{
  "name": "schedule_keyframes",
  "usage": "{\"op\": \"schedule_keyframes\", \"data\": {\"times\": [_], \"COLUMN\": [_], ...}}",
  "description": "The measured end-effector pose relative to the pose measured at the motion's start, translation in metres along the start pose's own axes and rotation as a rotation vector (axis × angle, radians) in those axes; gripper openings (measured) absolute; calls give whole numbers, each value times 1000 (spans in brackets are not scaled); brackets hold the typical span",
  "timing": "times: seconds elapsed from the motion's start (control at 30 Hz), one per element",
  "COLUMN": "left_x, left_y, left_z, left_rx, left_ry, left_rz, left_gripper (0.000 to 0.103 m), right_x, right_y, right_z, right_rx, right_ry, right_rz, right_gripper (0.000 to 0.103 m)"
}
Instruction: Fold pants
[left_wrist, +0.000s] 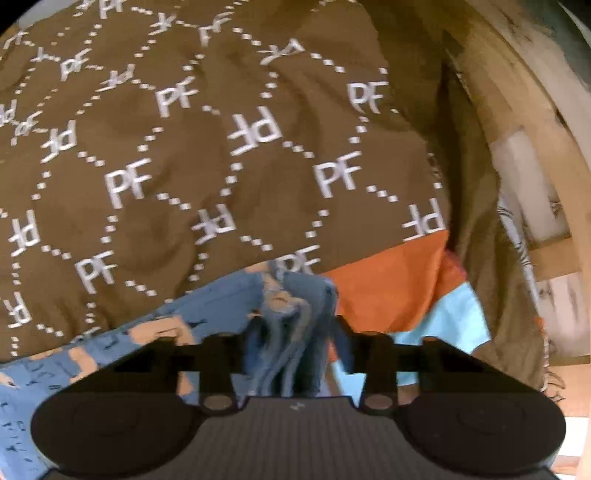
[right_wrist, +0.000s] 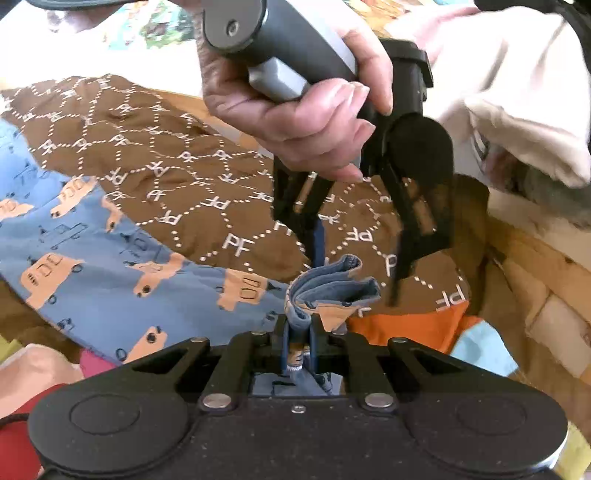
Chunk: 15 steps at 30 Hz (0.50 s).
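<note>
The blue pants (right_wrist: 110, 273) with orange car prints lie spread to the left over a brown "PF" patterned cloth (right_wrist: 192, 184). My right gripper (right_wrist: 298, 332) is shut on a bunched edge of the pants close to the camera. My left gripper (right_wrist: 354, 280), held by a hand, hangs over the same bunched edge with its jaws apart, one finger touching the fabric. In the left wrist view the bunched blue fabric (left_wrist: 288, 332) sits between the spread fingers of my left gripper (left_wrist: 290, 354).
An orange cloth (right_wrist: 406, 328) and a light blue cloth (right_wrist: 484, 347) lie under the brown cloth at the right. A wooden frame (right_wrist: 535, 280) borders the right side. Pink and red clothes (right_wrist: 33, 373) lie at the lower left.
</note>
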<state>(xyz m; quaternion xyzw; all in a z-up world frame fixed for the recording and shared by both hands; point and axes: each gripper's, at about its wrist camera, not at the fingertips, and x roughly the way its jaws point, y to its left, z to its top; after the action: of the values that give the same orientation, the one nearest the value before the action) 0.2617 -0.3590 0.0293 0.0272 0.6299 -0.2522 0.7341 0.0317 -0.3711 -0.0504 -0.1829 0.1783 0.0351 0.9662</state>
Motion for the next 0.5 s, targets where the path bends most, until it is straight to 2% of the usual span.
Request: {"op": "schedule_keyframes", "data": {"times": [0.03,0.07,0.17,0.5], "left_x": [-2,-6,-21,-63], "left_y": [5,10,30,110], "left_z": [-3,-6,-17,-67], "left_rx": [-3,-5,-29,-122], "left_ry": [-10,-16,-42,-199], "left_rz": [-5,-17,-67,-283], "left_gripper": [37,30,23,17], "right_x": [-1,-3,-8,-28], "right_y": [2,5,14,54], "right_z": [0,1,3,21], "right_rx": [-12,-27,-62,-176], "right_ry": [-5,-10,-29,-112], "right_rz": [5,8,25,109], "right_gripper": [11,11,11,10]}}
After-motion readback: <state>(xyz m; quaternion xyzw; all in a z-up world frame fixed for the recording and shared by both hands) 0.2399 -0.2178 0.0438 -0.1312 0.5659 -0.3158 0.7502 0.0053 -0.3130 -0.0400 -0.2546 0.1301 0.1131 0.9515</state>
